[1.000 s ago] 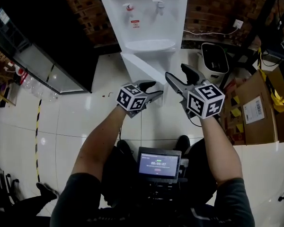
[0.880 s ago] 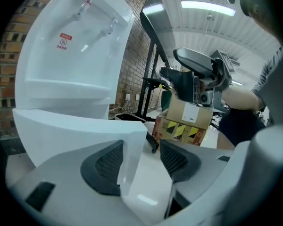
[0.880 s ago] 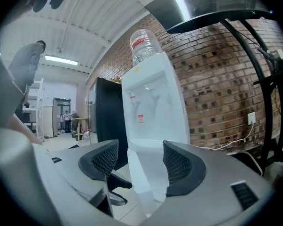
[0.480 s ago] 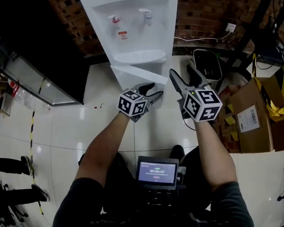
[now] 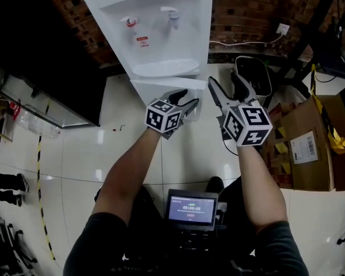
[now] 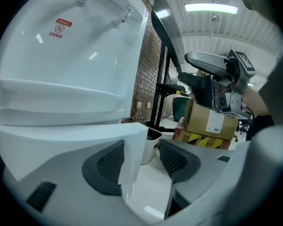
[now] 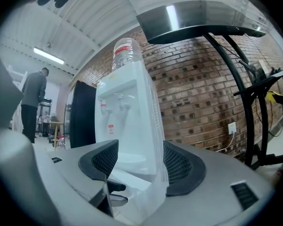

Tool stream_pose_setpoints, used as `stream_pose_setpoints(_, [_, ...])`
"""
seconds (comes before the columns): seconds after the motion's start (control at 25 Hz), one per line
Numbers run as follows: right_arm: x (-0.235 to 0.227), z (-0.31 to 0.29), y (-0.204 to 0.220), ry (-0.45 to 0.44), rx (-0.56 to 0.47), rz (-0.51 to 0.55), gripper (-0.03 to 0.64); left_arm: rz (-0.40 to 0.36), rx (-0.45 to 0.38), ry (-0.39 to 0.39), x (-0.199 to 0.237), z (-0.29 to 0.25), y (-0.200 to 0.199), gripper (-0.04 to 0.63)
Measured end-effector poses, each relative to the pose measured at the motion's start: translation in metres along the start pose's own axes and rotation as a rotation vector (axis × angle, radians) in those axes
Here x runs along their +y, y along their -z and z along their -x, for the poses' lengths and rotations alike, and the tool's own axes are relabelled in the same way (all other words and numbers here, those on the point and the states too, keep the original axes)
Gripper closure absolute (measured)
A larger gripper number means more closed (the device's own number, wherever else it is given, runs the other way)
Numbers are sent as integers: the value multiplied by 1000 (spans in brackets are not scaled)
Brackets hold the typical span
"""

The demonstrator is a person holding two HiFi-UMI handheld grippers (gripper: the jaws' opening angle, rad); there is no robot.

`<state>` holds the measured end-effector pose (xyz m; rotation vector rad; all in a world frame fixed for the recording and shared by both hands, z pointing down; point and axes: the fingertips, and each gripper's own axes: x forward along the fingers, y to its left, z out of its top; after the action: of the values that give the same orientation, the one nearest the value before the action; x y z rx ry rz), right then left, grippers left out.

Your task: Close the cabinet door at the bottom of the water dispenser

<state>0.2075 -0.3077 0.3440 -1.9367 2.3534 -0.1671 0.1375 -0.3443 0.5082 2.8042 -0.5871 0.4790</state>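
The white water dispenser [image 5: 161,33] stands against the brick wall, and its bottom cabinet door [image 5: 167,86] is swung out toward me. My left gripper [image 5: 187,99] is open at the door's free edge. In the left gripper view that door edge [image 6: 131,168] stands between the jaws, close against the left pad [image 6: 106,166]. The right gripper [image 5: 224,79] is open too, held in the air right of the door and touching nothing. In the right gripper view the right gripper [image 7: 140,161] looks at the dispenser [image 7: 132,121], which carries a water bottle [image 7: 125,51] on top.
A white bin [image 5: 254,76] stands right of the dispenser, with cardboard boxes [image 5: 310,142] further right. A tall black appliance [image 5: 52,50] stands at the left. A black metal frame [image 7: 236,93] rises by the wall. A person [image 7: 33,102] stands far off.
Both grippers have moved closer to the dispenser. The left gripper has come up to the open door's edge, and the right one has risen beside it.
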Motion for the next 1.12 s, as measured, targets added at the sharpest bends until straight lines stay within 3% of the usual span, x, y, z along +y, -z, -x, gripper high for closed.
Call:
stream_pose_setpoints(0.24, [-22, -5, 2, 39, -6, 22, 298, 29, -37, -41, 17, -18, -9, 333])
stream_pose_setpoints(0.48, [-29, -17, 13, 9, 19, 42, 298, -3, -72, -78, 31, -28, -13, 370])
stream_pose_setpoints(1.12, [-48, -27, 18, 1, 24, -39, 298, -96, -89, -149, 49, -43, -11, 506])
